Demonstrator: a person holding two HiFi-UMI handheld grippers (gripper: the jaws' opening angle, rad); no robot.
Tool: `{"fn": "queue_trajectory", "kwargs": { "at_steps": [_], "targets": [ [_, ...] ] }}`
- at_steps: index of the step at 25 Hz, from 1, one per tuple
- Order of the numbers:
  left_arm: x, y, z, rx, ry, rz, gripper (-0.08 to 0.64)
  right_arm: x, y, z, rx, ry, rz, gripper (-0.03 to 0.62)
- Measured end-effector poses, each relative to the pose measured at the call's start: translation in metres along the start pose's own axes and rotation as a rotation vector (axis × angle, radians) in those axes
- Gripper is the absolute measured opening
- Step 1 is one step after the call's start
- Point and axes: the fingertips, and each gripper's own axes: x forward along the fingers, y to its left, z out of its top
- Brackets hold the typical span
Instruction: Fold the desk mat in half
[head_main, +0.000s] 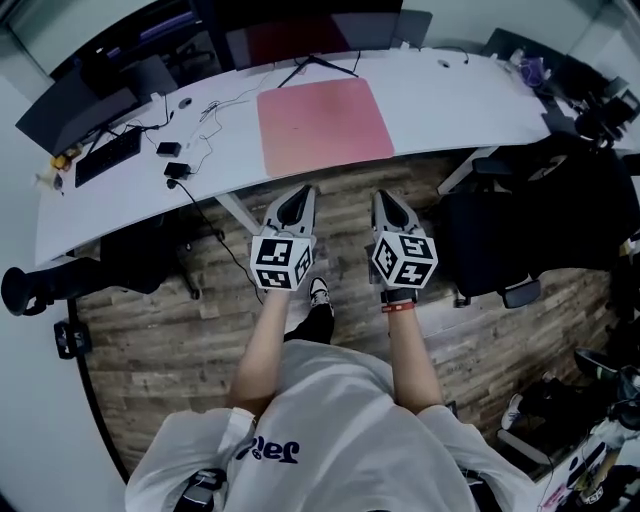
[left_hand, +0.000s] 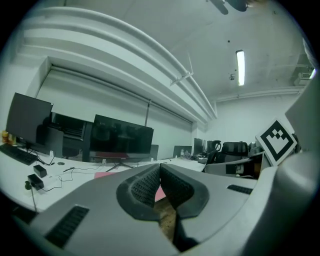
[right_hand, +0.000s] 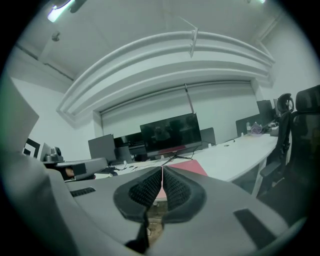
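Mat position: the pink desk mat (head_main: 323, 125) lies flat and unfolded on the white worktop (head_main: 450, 100). Its near edge sits close to the worktop's front edge, and nothing lies on it.
Handling: it looks thin, light and limp, so it should bend easily. It may slide on the smooth worktop and does not look fragile.
Where to hold: probably the two near corners, one per gripper. A flat edge will be hard to get under.
Left gripper (head_main: 297, 192): its fingers (left_hand: 145, 187) are pressed together with nothing between them. It is held short of the worktop, well apart from the mat.
Right gripper (head_main: 390, 197): its fingers (right_hand: 145, 190) are likewise together and empty. It is beside the left one and also clear of the mat.
Count: one mat, two grippers, and one keyboard (head_main: 107, 157) off to the left.
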Motion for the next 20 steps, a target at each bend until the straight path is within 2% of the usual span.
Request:
{"fn": "queue_trajectory", "kwargs": {
  "at_steps": [5, 13, 20],
  "targets": [
    [0.029, 0.036, -0.006, -0.025, 0.005, 0.011, 0.018, 0.05, 0.005, -0.002, -0.013, 0.033, 0.016, 0.014],
    [0.095, 0.095, -0.011, -0.045, 0.055, 0.022, 0.018, 0.141, 0.002, 0.016, -0.014, 0.059, 0.012, 0.015],
    [0.144, 0.145, -0.025, -0.081, 0.077, 0.014, 0.018, 0.224, 0.001, 0.002, -0.001, 0.111, 0.024, 0.018]
  ]
}}
